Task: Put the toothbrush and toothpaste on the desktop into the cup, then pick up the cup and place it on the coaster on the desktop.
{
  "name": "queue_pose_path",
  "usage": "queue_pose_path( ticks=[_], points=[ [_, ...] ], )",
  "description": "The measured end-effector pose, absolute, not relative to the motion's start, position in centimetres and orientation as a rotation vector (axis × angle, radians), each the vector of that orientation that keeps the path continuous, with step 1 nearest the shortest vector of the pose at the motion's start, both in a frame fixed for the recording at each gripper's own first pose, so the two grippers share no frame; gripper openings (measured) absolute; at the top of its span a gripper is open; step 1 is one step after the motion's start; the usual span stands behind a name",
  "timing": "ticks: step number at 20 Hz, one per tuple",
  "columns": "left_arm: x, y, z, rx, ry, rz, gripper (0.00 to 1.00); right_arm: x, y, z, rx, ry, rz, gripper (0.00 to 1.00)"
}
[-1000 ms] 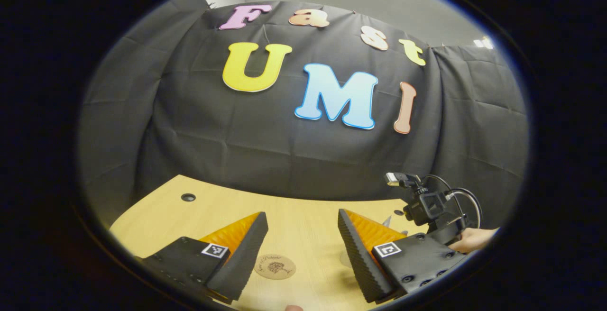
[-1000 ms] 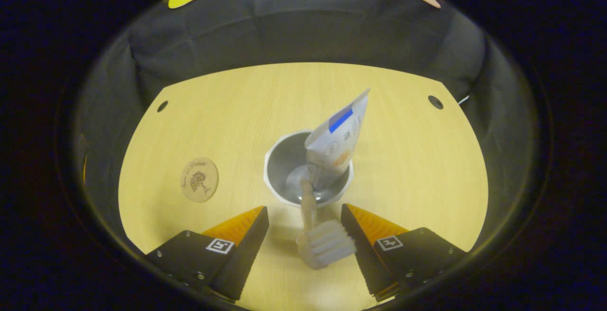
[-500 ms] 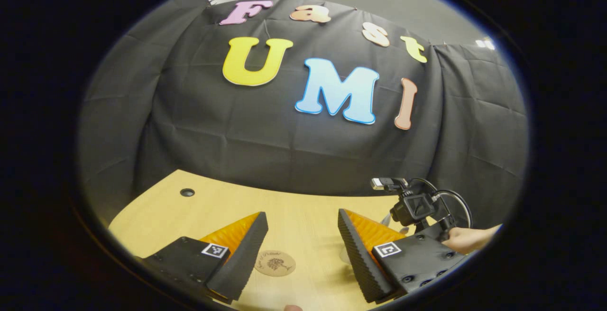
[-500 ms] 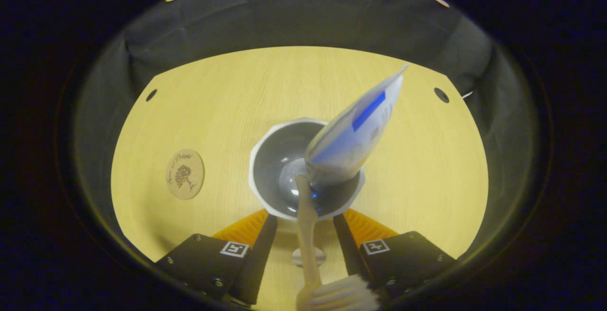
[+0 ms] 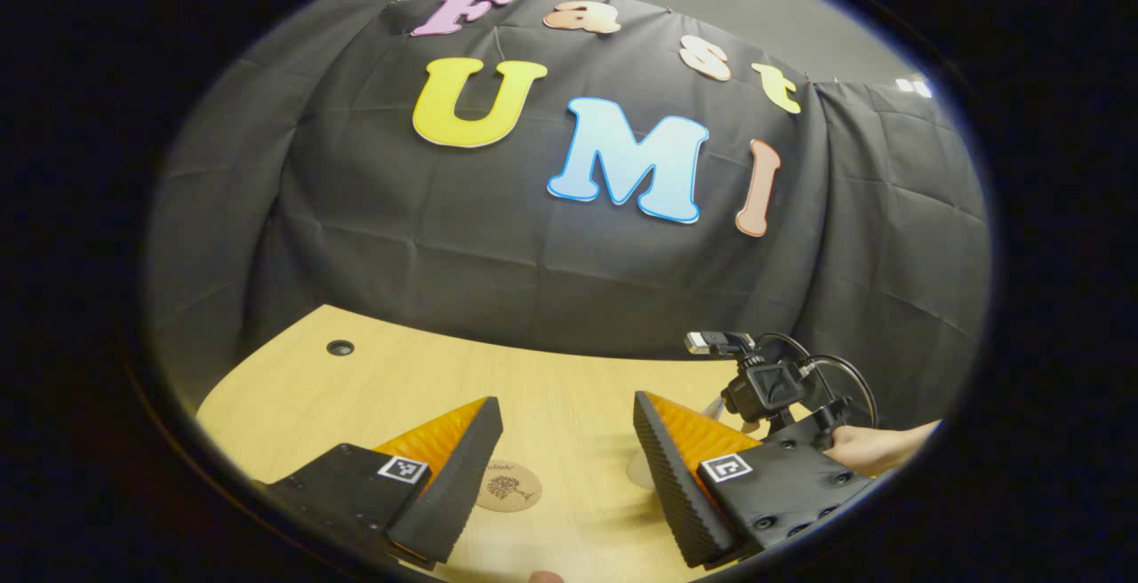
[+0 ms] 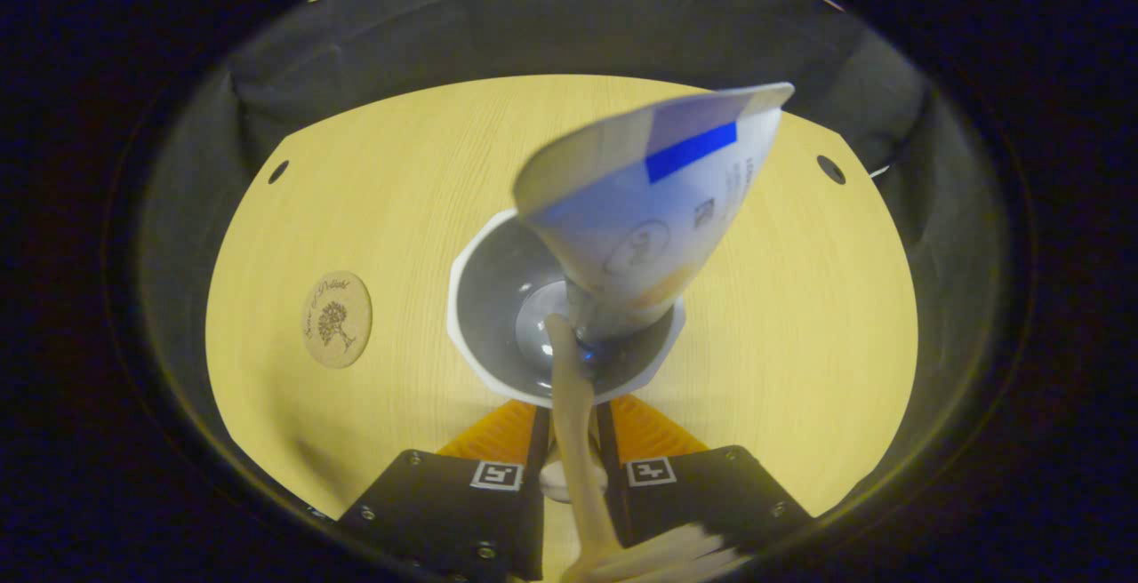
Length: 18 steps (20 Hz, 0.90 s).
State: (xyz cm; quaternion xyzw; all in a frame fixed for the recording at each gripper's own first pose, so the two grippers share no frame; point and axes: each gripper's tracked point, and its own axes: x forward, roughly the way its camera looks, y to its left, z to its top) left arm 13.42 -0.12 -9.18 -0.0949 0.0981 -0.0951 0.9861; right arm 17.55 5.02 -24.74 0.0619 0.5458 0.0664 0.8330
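In the right gripper view, toothbrush [image 6: 573, 405] and toothpaste [image 6: 645, 210] stand in the cup [image 6: 476, 299] at centre. The right gripper [image 6: 569, 427] looks nearly closed around the cup's near wall; whether both fingers press it I cannot tell. Judged next: lifting it to the coaster [image 6: 336, 319], centre left. The left gripper [image 5: 564, 459] is spread open, holding nothing.

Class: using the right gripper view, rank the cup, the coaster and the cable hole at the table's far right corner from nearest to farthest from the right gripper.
1. cup: straight ahead of the right gripper, against its fingertips.
2. coaster: off to the left on the table.
3. cable hole: far right corner, by the wall.
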Motion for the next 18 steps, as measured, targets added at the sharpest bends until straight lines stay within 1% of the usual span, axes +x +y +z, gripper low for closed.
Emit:
queue_pose_path(
  ticks=[1,2,3,4,12,13,14,18],
  points=[
    [13.3,0.0,-9.2,-0.192,0.197,-0.189,0.92,17.6,4.9,-24.8,0.128,1.152,0.141,0.28],
    [13.2,0.0,-9.2,-0.194,0.196,-0.189,0.95,17.4,5.0,-24.7,0.13,1.151,0.14,0.25],
    [13.3,0.1,-9.2,-0.194,0.198,-0.185,0.92,17.4,5.0,-24.9,0.128,1.149,0.14,0.24],
    [13.3,0.1,-9.2,-0.194,0.198,-0.184,0.95,17.4,5.0,-24.9,0.127,1.146,0.14,0.24],
    [12.1,1.1,-8.5,-0.188,0.185,-0.165,0.95,16.4,5.9,-24.1,0.106,1.134,0.159,0.24],
    [11.8,1.4,-8.3,-0.188,0.181,-0.162,0.92,16.4,6.1,-23.8,0.102,1.127,0.164,0.24],
    [11.6,1.7,-8.2,-0.188,0.178,-0.156,0.95,16.3,6.5,-23.5,0.103,1.123,0.172,0.24],
    [10.4,3.0,-7.6,-0.188,0.169,-0.137,0.95,16.2,8.3,-22.6,0.093,1.12,0.21,0.24]
  ],
)
